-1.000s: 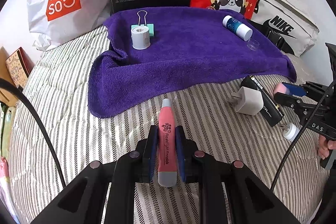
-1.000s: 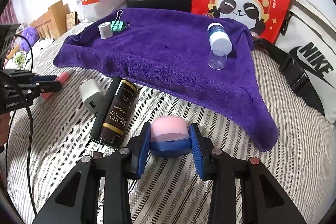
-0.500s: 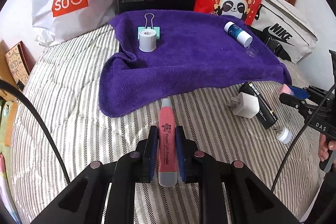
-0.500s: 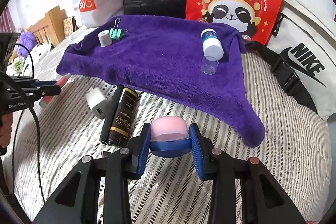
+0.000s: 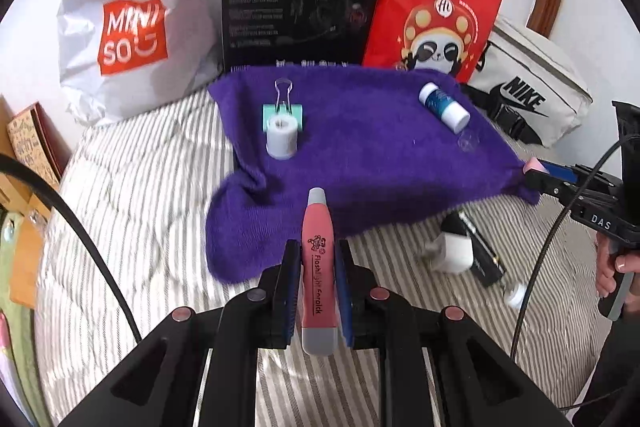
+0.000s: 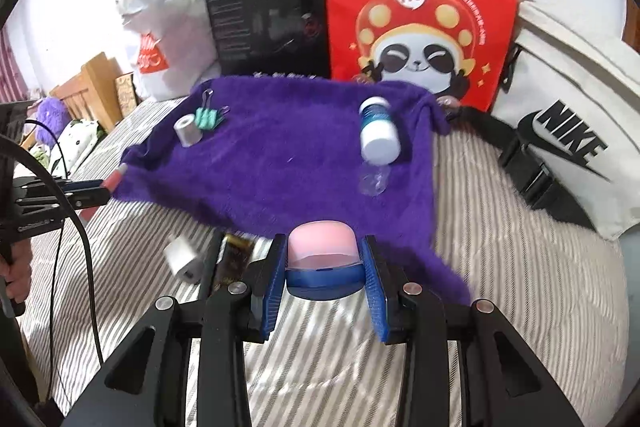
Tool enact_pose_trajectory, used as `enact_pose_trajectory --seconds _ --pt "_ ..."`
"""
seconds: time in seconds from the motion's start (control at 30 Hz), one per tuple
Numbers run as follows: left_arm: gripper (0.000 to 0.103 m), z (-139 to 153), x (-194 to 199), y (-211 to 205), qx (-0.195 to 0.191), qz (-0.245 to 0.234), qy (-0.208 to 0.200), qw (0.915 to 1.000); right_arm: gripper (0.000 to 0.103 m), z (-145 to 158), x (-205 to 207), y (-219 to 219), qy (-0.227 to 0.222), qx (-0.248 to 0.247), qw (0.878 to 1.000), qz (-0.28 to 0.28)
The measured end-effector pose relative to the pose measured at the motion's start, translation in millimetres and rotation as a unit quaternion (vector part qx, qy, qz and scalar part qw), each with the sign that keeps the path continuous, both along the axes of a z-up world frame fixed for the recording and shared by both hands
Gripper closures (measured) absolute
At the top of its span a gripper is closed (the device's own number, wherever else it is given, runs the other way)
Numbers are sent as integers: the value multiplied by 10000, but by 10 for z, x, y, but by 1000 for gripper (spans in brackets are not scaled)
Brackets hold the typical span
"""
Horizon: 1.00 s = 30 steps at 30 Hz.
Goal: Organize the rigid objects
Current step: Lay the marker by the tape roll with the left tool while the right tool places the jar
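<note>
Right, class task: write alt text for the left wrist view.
The left gripper, jaws shut on a pink pen-shaped flashlight, hangs over a striped bed. Ahead, a purple towel holds a green binder clip, a grey tape roll and a blue-and-white bottle.

Left hand-held gripper (image 5: pixel 316 291): black angular frame, blue ribbed pads on fingers (image 5: pixel 291 287), round silver-pink screw heads, black cable curving at left. Right hand-held gripper (image 6: pixel 325 279): same black frame, blue ribbed pads, silver screws; white letters "DAS" on side, thin black cable looping down from body.
</note>
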State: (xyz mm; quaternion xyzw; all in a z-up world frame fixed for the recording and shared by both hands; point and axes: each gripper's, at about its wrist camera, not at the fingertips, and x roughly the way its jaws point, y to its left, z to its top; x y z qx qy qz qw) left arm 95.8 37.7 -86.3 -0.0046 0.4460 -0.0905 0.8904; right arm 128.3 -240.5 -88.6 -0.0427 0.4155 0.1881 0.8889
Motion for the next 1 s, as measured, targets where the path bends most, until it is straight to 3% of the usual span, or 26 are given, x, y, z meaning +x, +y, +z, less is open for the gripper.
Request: enact_pose_trajectory --seconds 0.33,0.7,1.0 --pt "86 130 469 -130 15 -218 -107 9997 67 -81 513 -50 288 75 9992 -276" --pt "86 -22 923 -211 -69 -334 80 9994 67 -368 853 67 893 27 9955 -304" --pt "86 -219 1135 -202 -100 -403 288 9987 66 -468 932 184 958 -196 9947 -307"
